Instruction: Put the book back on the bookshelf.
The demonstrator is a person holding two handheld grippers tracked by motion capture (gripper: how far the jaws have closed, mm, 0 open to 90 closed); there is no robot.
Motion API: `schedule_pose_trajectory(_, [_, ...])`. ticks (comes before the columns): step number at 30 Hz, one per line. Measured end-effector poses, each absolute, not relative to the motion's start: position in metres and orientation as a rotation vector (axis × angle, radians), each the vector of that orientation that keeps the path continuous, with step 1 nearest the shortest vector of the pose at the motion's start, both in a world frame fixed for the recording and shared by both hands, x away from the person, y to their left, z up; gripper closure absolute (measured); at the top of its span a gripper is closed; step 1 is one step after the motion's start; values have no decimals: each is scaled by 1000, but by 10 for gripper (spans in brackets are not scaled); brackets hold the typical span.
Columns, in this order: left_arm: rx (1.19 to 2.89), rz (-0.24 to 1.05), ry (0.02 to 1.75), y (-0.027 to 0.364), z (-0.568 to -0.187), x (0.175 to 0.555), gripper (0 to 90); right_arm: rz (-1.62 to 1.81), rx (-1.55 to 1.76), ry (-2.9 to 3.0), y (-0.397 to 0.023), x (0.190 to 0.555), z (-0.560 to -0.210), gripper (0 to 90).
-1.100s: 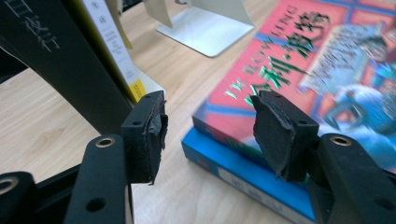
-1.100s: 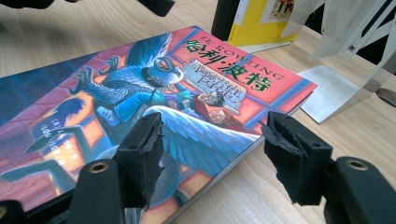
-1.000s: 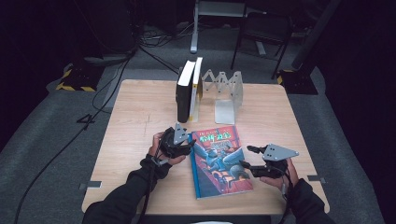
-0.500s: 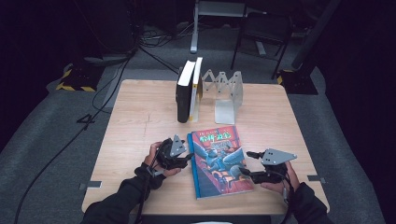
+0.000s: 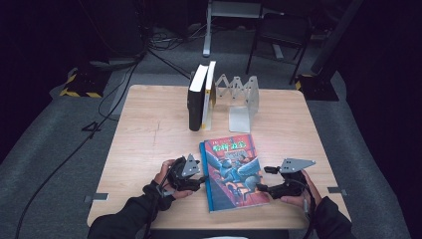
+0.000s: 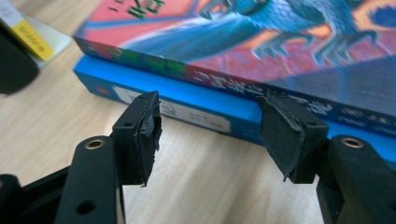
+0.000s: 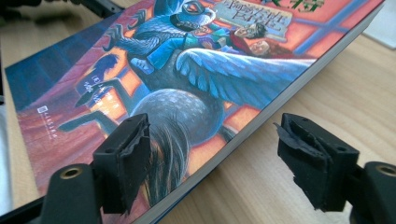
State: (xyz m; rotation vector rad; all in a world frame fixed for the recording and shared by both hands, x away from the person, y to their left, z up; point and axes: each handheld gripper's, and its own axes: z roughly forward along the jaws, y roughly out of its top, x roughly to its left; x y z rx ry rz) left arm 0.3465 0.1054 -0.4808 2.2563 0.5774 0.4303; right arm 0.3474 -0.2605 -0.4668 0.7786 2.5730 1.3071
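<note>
Left tongs [image 5: 201, 178]: jaws opening, empty, facing the book's [image 5: 233, 169] spine
Right tongs [image 5: 263, 179]: jaws opening, empty, straddling the book's edge on the worktop [image 5: 149, 129]

Two books lie flat on the worktop [image 5: 149, 124], stacked: a picture-cover book [image 5: 234, 169] on a blue book [image 6: 187, 105]. Two more stand upright at the far side, a black book [image 5: 195, 102] and a white book [image 5: 209, 97]. One folding metal bookend [image 5: 241, 97] stands beside them. Two tongs, left [image 5: 199, 180] and right [image 5: 264, 179].
</note>
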Motion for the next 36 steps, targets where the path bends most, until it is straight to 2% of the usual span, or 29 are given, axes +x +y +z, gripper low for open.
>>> schedule_pose_trajectory(10, [2269, 405, 586, 109, -485, 344, 373, 1371, 799, 2657, -258, 353, -472, 217])
schedule_pose_trajectory(15, [2254, 428, 615, 109, -485, 352, 352, 1342, 767, 2695, -252, 358, -471, 158])
schedule_pose_trajectory(20, [2248, 423, 641, 111, -487, 359, 351, 1301, 730, 2709, -249, 360, -468, 149])
schedule_pose_trajectory(27, [2227, 405, 667, 113, -487, 366, 342, 1233, 651, 2696, -241, 358, -462, 160])
schedule_pose_trajectory(32, [2228, 410, 672, 114, -487, 367, 340, 1232, 623, 2673, -242, 358, -459, 236])
schedule_pose_trajectory(36, [2226, 405, 676, 114, -487, 367, 340, 1241, 617, 2669, -241, 360, -457, 245])
